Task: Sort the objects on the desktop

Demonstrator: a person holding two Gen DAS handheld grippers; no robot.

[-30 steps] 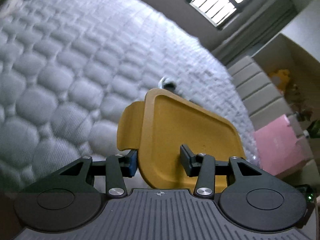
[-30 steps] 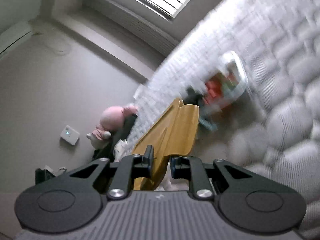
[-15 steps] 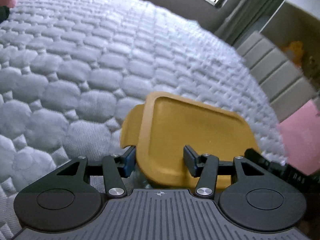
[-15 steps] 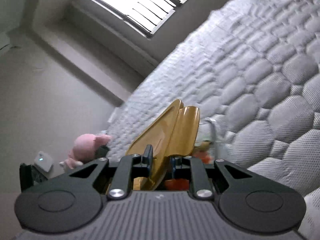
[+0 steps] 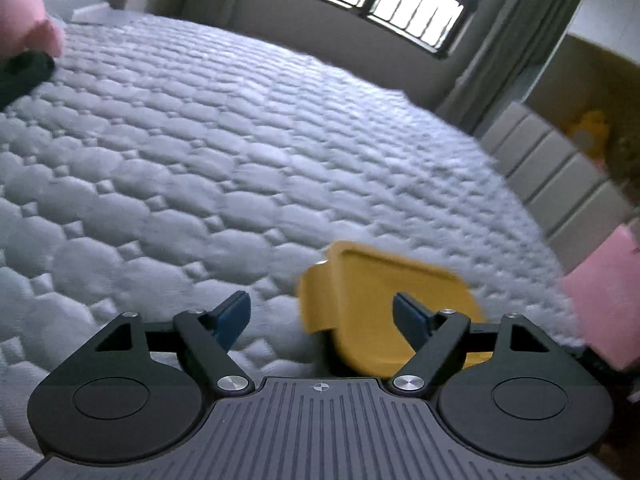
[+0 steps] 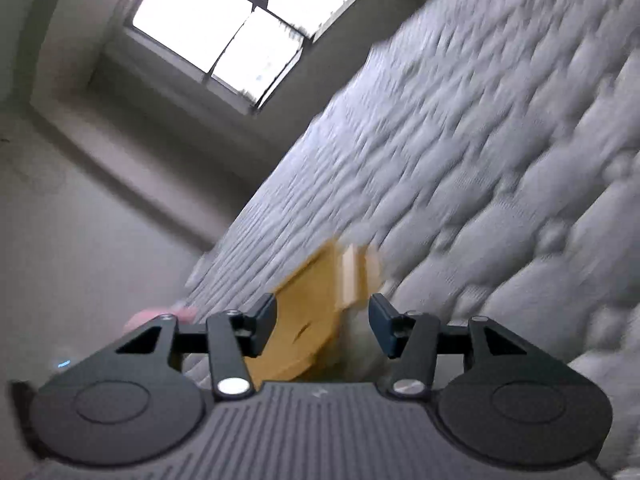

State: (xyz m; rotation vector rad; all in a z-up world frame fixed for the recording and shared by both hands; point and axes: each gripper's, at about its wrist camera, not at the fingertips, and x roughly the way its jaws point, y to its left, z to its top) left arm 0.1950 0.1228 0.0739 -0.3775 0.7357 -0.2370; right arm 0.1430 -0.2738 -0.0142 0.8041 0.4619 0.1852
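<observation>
Releasing step, judged from the frames: yellow lid (image 5: 384, 304) between the fingers of both hand-held grippers, low over the quilted bed (image 5: 240, 152). Left hand-held gripper (image 5: 322, 316) opening, pads clear of the lid, 1 edge of it near the right pad. Right hand-held gripper (image 6: 322, 322) also opening, lid (image 6: 320, 320) seen edge-on and tilted in the gap, not pressed by either pad. Much blur in the right view. Cannot tell whether the lid already rests on something below. Next move probably: pulling both back without catching the rim, then looking for the next thing to sort.
</observation>
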